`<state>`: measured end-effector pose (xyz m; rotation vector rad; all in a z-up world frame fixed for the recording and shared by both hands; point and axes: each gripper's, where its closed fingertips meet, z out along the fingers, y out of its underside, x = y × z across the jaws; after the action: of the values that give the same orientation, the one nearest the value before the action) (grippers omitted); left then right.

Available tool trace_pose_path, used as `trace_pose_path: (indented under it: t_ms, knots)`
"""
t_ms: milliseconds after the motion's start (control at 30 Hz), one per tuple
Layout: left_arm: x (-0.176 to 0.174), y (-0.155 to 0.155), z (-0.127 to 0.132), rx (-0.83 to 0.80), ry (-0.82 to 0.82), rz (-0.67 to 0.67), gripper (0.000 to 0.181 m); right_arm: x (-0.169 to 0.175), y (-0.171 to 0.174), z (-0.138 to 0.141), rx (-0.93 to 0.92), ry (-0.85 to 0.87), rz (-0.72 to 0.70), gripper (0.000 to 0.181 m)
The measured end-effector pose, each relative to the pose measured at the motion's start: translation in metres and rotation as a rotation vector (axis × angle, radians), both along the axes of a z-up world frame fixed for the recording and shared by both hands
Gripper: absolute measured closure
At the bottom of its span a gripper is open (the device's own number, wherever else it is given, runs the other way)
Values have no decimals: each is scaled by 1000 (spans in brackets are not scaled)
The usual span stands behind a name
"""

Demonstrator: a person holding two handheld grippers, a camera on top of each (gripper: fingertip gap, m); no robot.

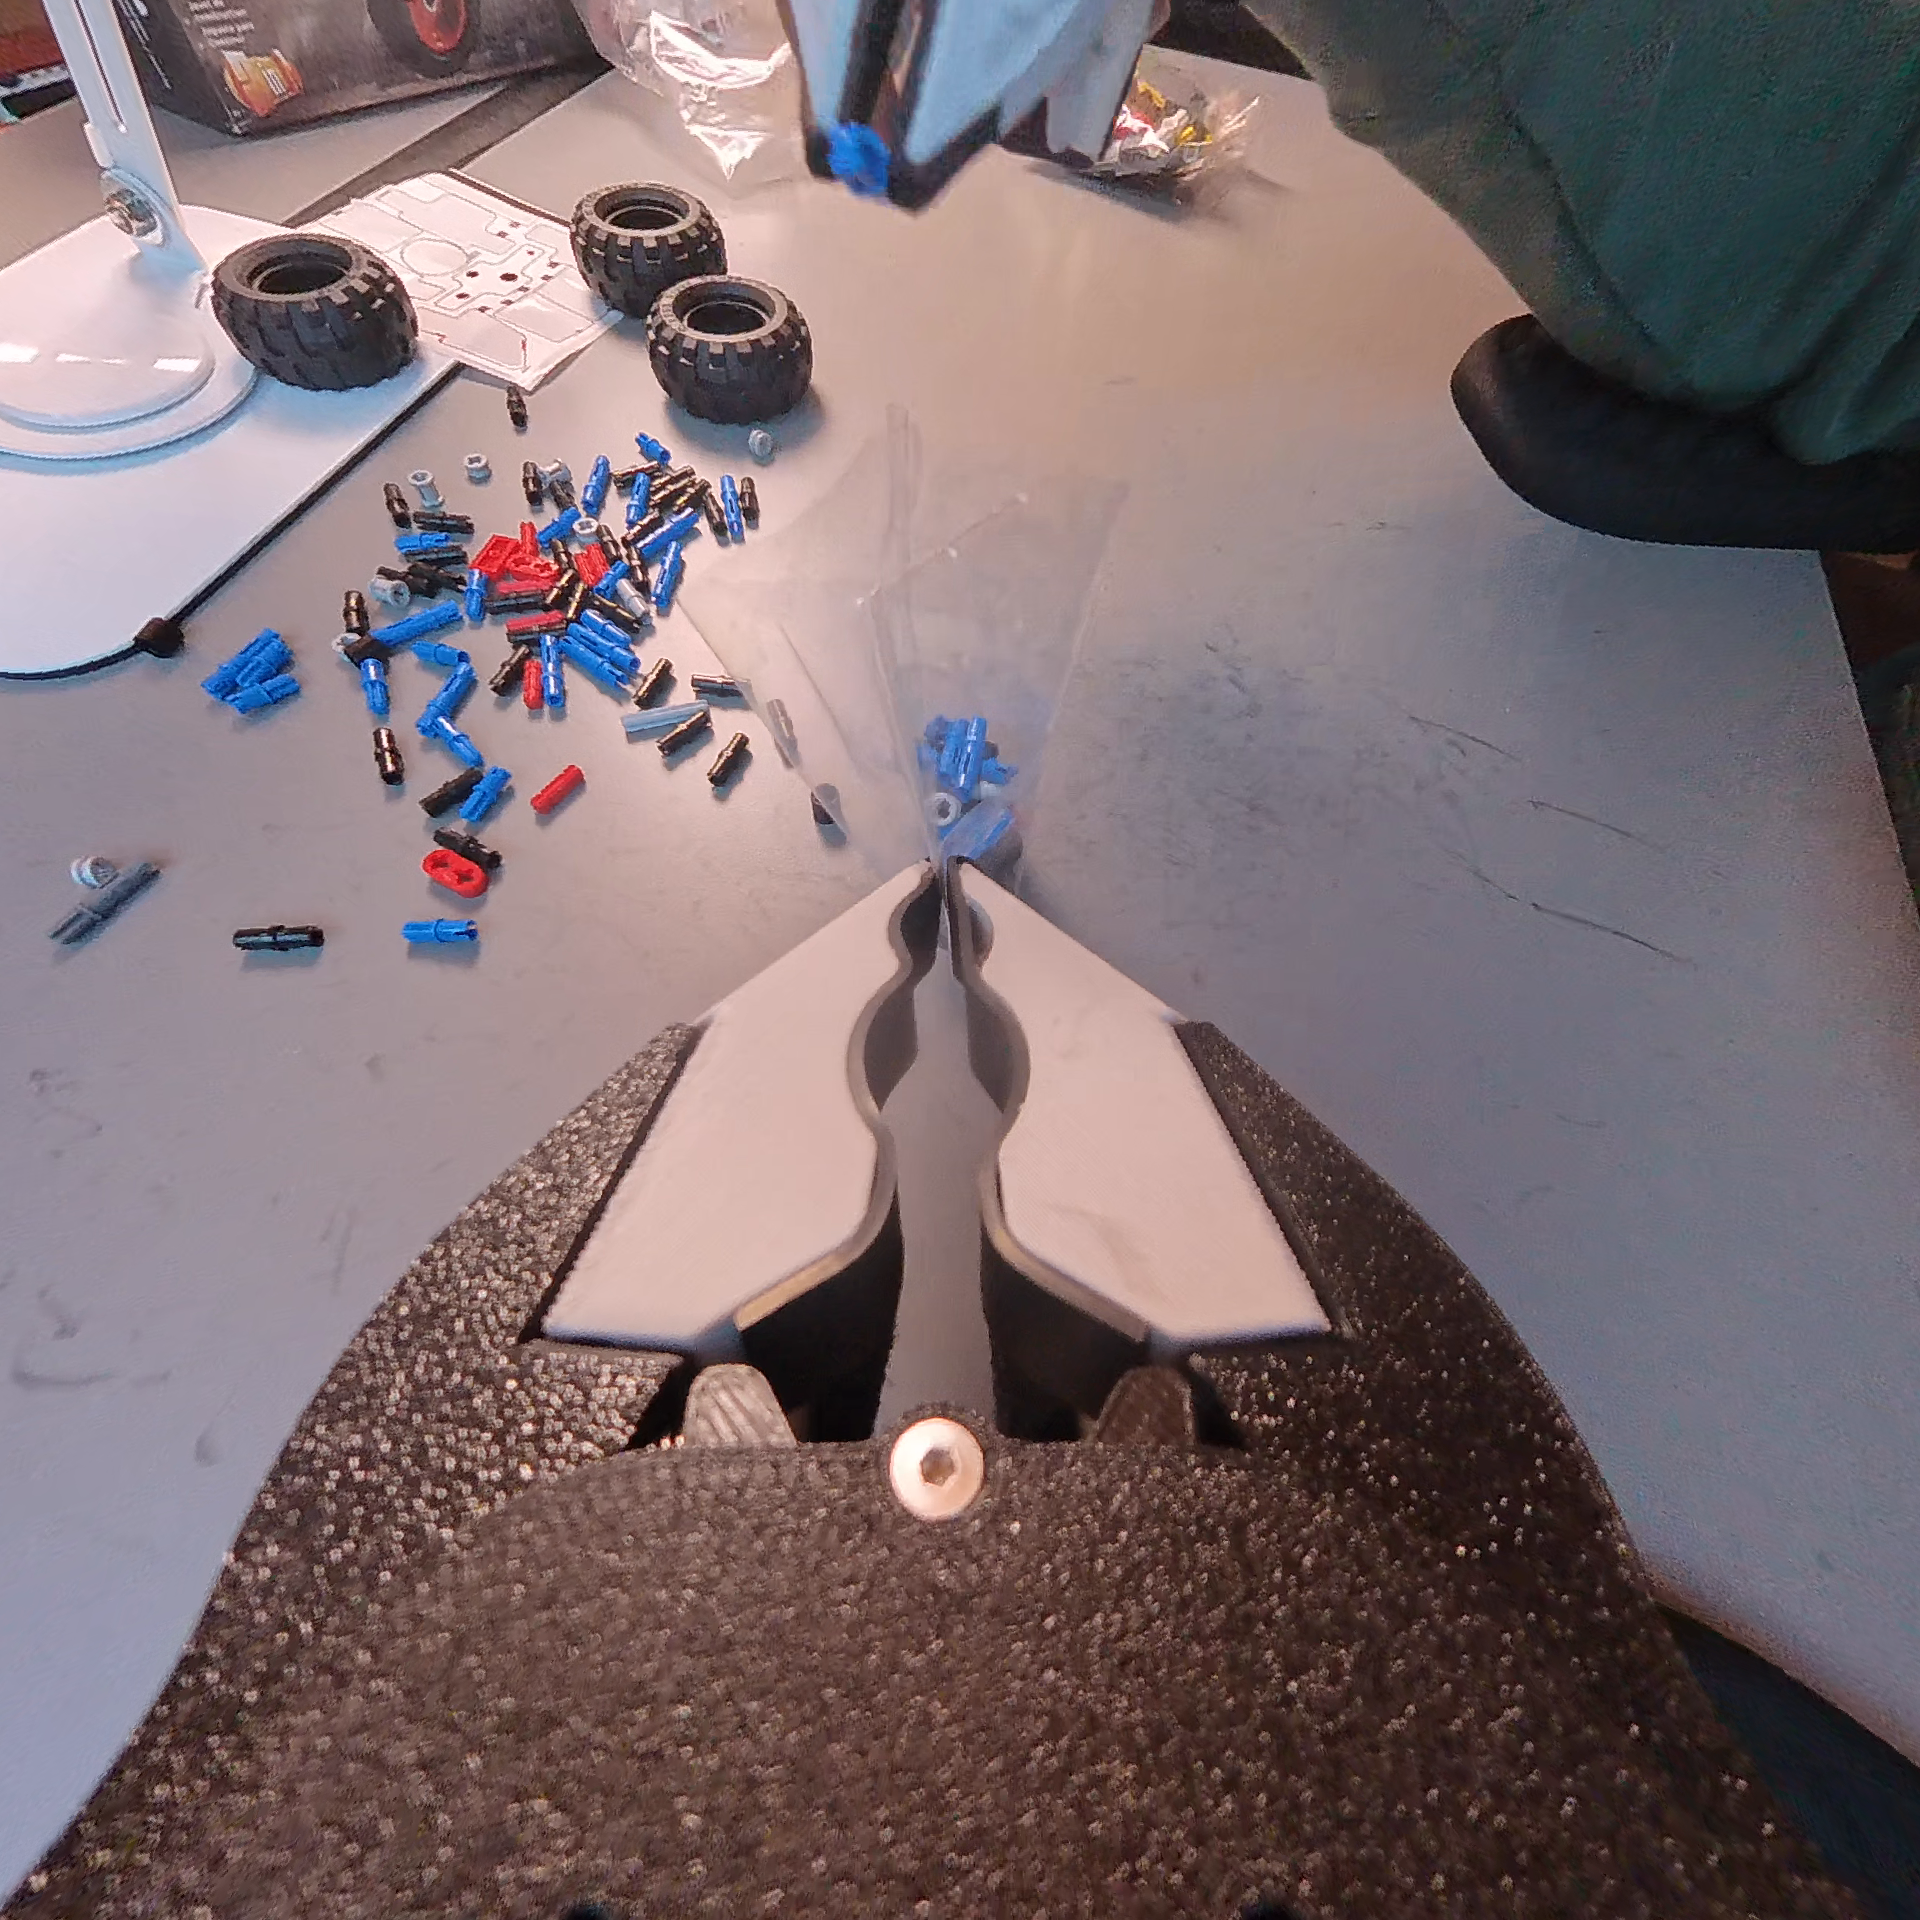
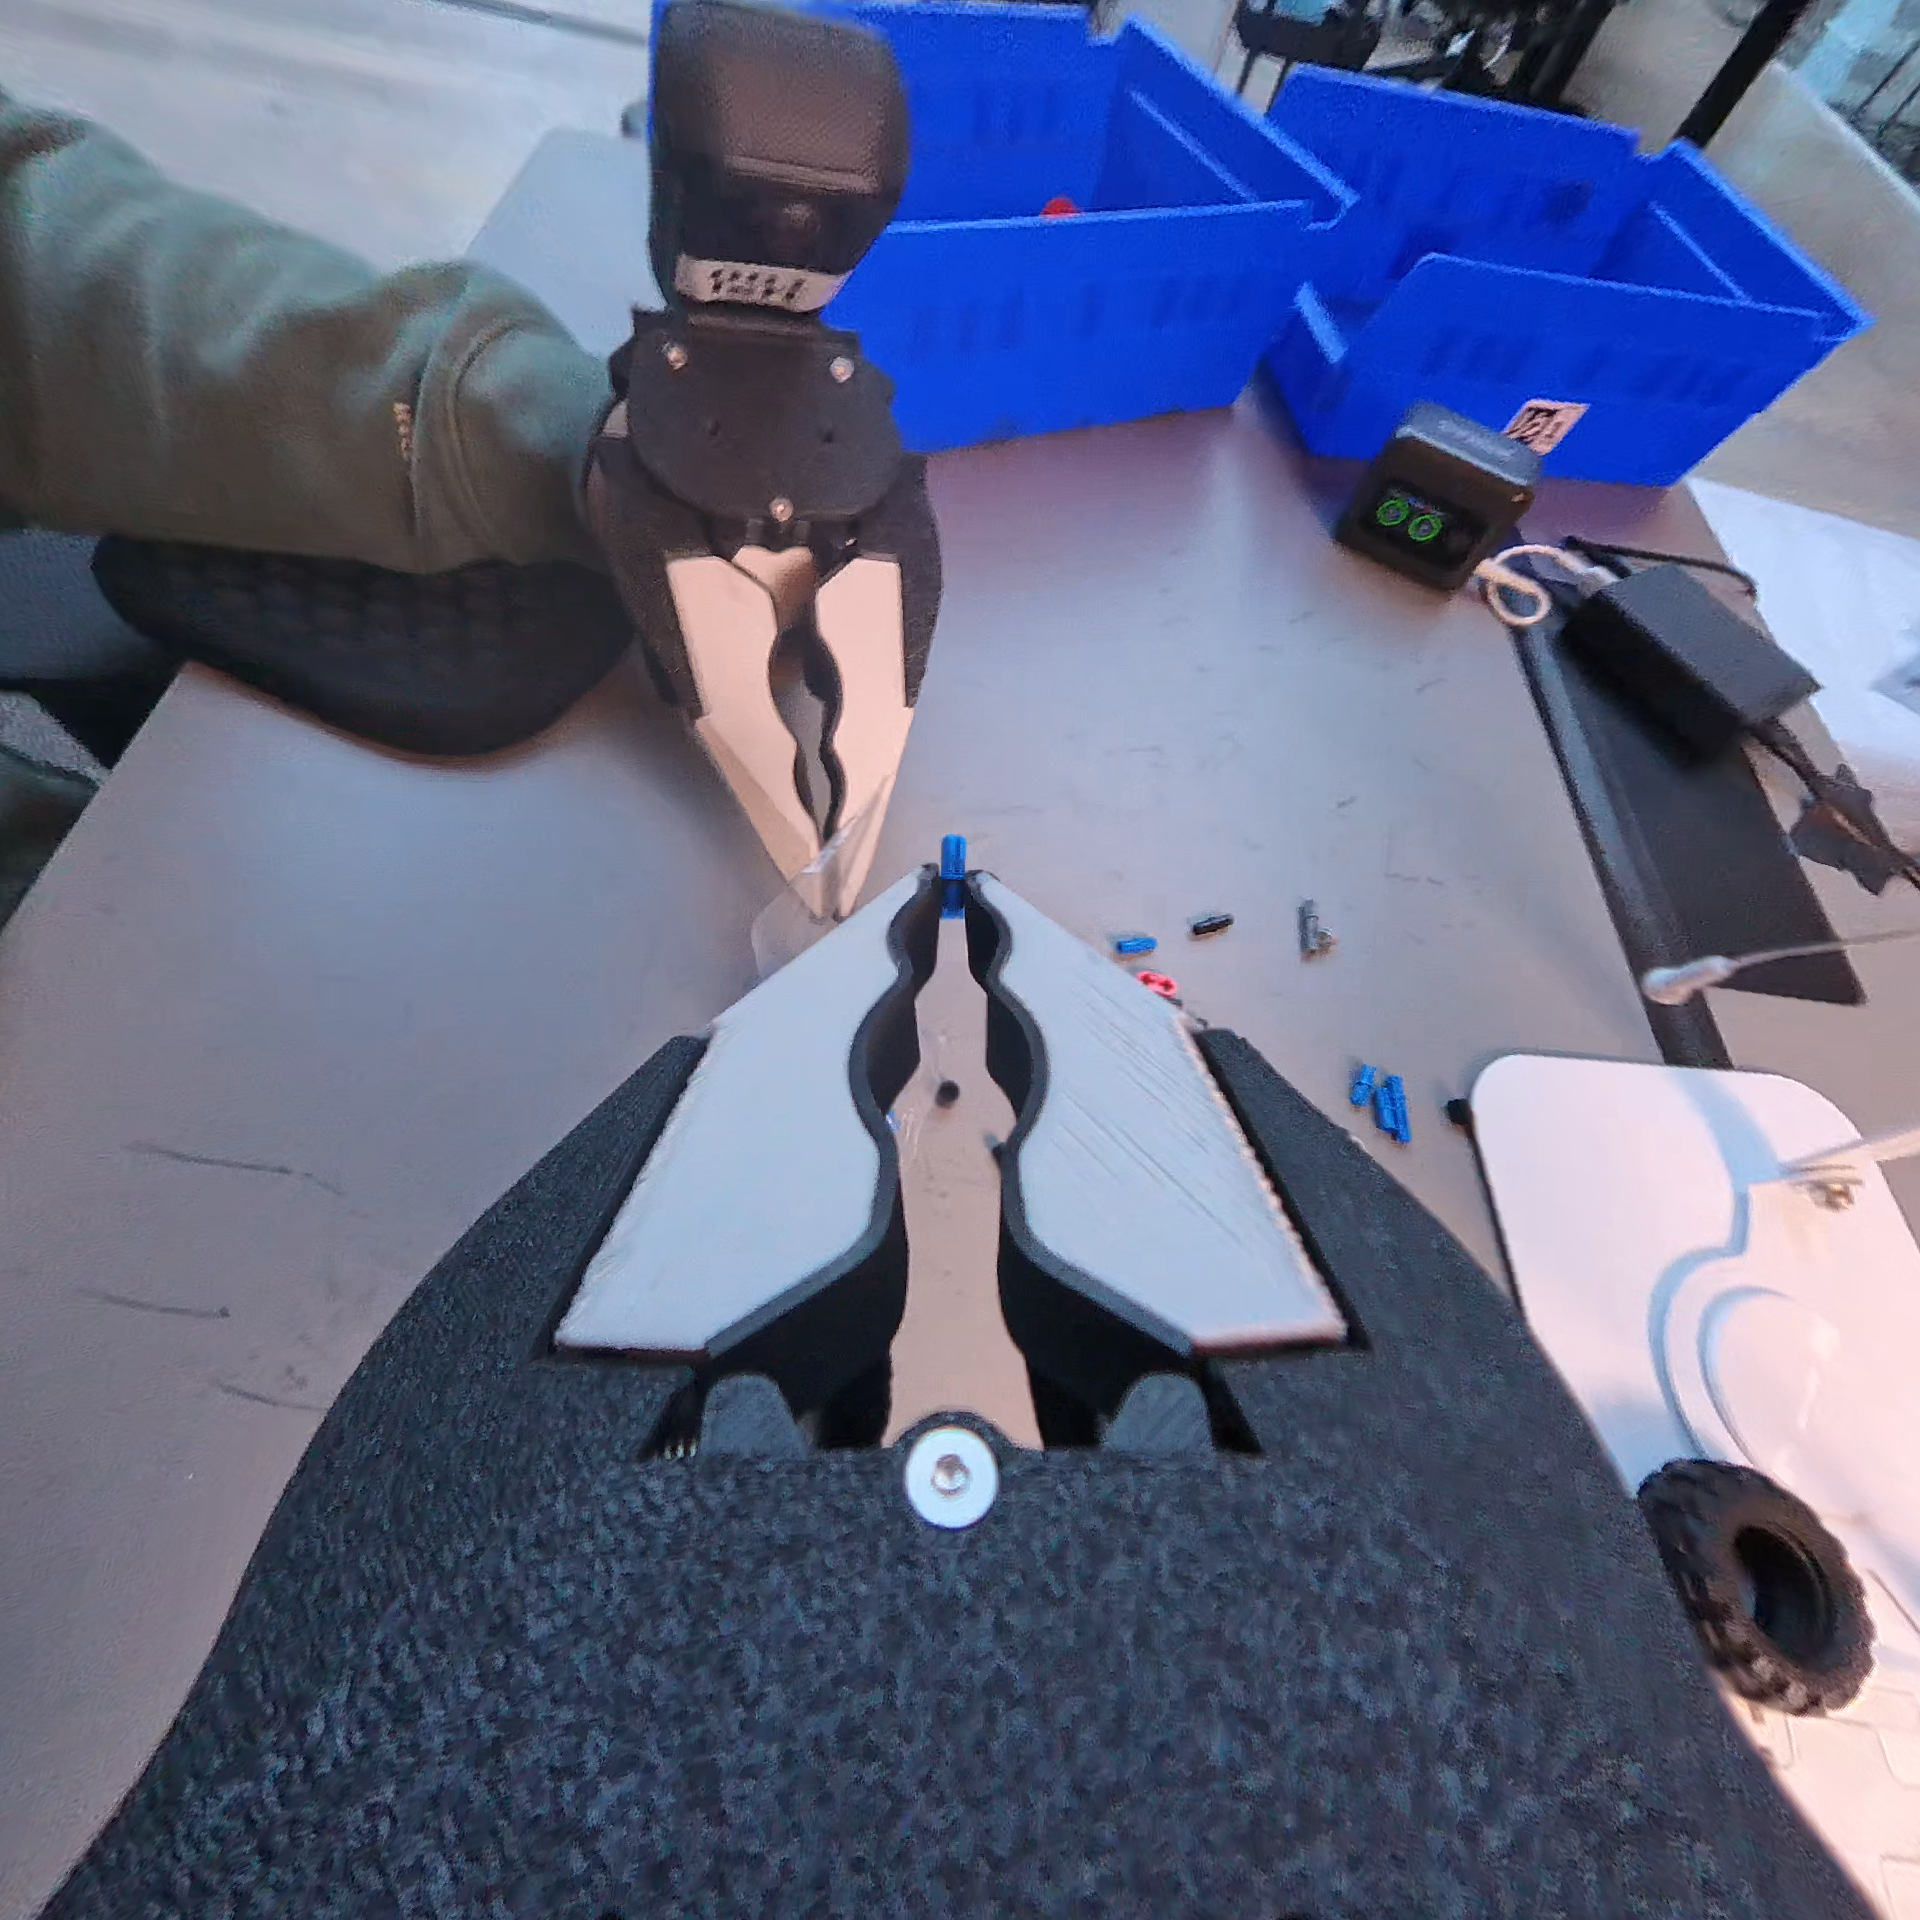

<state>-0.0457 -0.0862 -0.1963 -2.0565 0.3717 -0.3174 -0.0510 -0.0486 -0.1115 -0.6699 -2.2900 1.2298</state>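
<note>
While left gripper [image 1: 940,883] pinches bag [image 1: 935,644] (clear), right gripper [image 2: 951,894] grips pin [image 2: 952,862].

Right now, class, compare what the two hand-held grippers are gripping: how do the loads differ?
The left hand-held gripper pinches a clear plastic bag, limp and holding several pins; the right hand-held gripper pinches a single blue pin, rigid and upright. Both are shut at their tips above the grey table.

bare table [image 1: 1351,727] beside scattered pins [image 1: 540,592]
</note>
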Motion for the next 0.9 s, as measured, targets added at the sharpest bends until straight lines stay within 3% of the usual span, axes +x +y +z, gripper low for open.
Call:
trace_pose_path:
  t_ms: [100, 167, 267, 367, 467, 600, 667, 800, 900]
  knots:
    - [0, 0, 0, 0, 2, 2, 181, 0, -14, -21, 61, -36, 37, 175]
    - [0, -1, 0, 0, 4, 3, 181, -2, -14, -18, -3, -42, 35, 163]
    - [0, -2, 0, 0, 6, 1, 181, -9, 8, -8, -78, -35, -34, 162]
    - [-3, -3, 0, -4, 9, 3, 181, -9, 39, -48, 56, -116, -90, 168]
    - [-5, -4, 0, -5, 10, 8, 181, -4, 46, -99, 174, -212, -80, 165]
    - [-8, -5, 0, -6, 17, 13, 181, -11, 47, -128, 247, -254, -83, 165]
    - [-8, -6, 0, -5, 19, 12, 181, -12, 43, -127, 226, -261, -68, 178]
    - [-8, -6, 0, -4, 19, 12, 181, -10, 42, -123, 239, -251, -55, 178]
    - [-8, -6, 0, -5, 25, 12, 181, -17, 36, -75, 106, -125, -73, 178]
